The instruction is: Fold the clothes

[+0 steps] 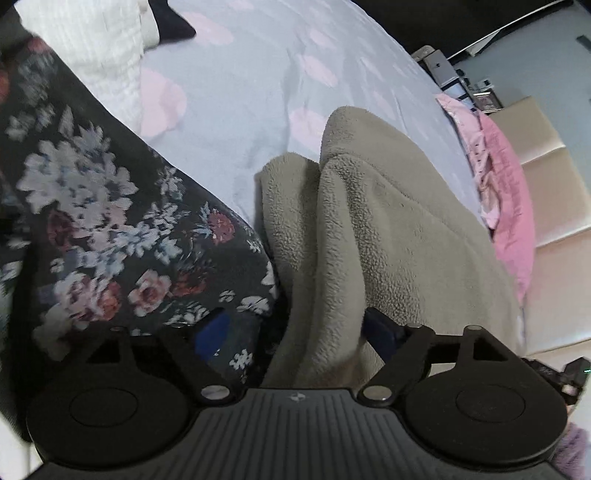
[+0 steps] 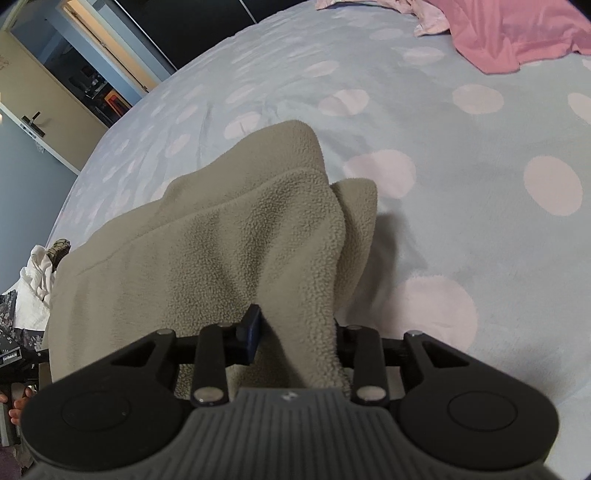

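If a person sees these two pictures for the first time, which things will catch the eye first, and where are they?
The grey-beige fleece garment fills the middle of both views, lifted above the bed, with the left gripper and the right gripper each closed on a fold of it. Under it spreads the pale blue bedsheet with pink dots. A dark floral fabric lies at the left in the left wrist view, and a pink cloth lies at the sheet's far right corner.

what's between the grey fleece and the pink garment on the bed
Only bare dotted bedsheet between the grey fleece and the pink garment, clearest in the right wrist view.
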Tool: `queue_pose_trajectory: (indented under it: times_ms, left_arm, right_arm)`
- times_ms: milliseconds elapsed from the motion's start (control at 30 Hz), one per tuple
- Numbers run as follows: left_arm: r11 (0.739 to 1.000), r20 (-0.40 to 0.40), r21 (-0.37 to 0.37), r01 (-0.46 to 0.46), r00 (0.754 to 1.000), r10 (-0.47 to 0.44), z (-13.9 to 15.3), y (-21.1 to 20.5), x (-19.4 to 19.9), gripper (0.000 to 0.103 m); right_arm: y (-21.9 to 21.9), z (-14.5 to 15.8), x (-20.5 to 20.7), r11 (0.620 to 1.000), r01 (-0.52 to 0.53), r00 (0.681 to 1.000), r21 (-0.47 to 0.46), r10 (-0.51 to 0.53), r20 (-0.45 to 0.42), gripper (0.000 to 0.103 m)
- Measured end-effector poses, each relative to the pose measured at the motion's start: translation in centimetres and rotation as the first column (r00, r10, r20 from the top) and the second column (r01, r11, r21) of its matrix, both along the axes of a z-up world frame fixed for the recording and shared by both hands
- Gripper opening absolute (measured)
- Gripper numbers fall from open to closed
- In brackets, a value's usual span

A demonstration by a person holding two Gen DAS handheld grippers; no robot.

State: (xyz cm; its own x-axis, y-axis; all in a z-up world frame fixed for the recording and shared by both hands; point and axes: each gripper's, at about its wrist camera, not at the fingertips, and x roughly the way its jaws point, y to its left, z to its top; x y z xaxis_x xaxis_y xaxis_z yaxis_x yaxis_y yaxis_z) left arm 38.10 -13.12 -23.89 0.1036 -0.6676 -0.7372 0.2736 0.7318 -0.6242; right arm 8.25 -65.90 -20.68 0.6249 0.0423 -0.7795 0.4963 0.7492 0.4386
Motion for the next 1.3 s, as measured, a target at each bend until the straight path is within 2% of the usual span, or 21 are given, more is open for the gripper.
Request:
queue_pose_trajectory:
  times_ms: [133,233,400,600,700,767,867,1033,1133,1300]
  left_arm:
    - [0.998,-0.034,-0.062,0.021,0.999,-0.023,-0.5,0.4,1.7,0.079]
    - [0.997,-0.044,-0.073,0.038,0.998,-0.041,-1.2,0.0,2.2,0.084]
    - [0.995,-0.011,-0.07,0.072,0.997,-0.073,-1.0,-1.1,2.3,0.086]
    - [0.984,0.077,-0.003,0.179,0.981,-0.178,0.6,-2.9,2.0,0.084]
    - [0.973,0.097,0.025,0.23,0.968,-0.232,1.5,-3.3,2.1,0.079]
    - [0.963,0.086,0.055,0.263,0.96,-0.267,2.4,-3.7,2.4,0.071]
    - [0.969,0.101,0.04,0.244,0.964,-0.247,4.1,-3.5,3.0,0.064]
    - [0.977,0.126,0.013,0.214,0.969,-0.214,6.8,-3.2,4.1,0.065]
    - [0.981,0.099,0.036,0.19,0.976,-0.192,4.9,-2.5,5.0,0.065]
    - [0.988,-0.01,-0.044,0.148,0.989,-0.148,1.2,-2.1,6.3,0.069]
  right_arm:
    - [-0.4,-0.6,0.3,1.0,-0.005,1.0,0.016,0.005,-0.007,0.038]
    - [-0.6,-1.0,0.6,1.0,-0.003,1.0,0.019,0.003,-0.016,0.038]
    - [-0.8,-1.7,1.1,1.0,0.001,1.0,0.028,0.0,-0.029,0.04]
    - [-0.8,-2.0,1.1,0.999,0.01,0.999,0.034,-0.009,-0.035,0.041]
    - [-0.8,-2.0,1.1,0.999,0.024,0.999,0.034,-0.022,-0.043,0.042]
    - [-0.7,-2.0,1.2,0.999,0.029,0.998,0.028,-0.028,-0.049,0.042]
    - [-0.5,-1.9,1.3,0.999,0.033,0.998,0.021,-0.032,-0.053,0.042]
    - [-0.3,-1.8,1.5,0.999,0.047,0.997,0.016,-0.046,-0.064,0.043]
    - [-0.1,-1.7,1.6,0.998,0.055,0.996,0.009,-0.054,-0.071,0.043]
    - [-0.1,-1.7,1.5,0.998,0.057,0.996,0.012,-0.056,-0.072,0.043]
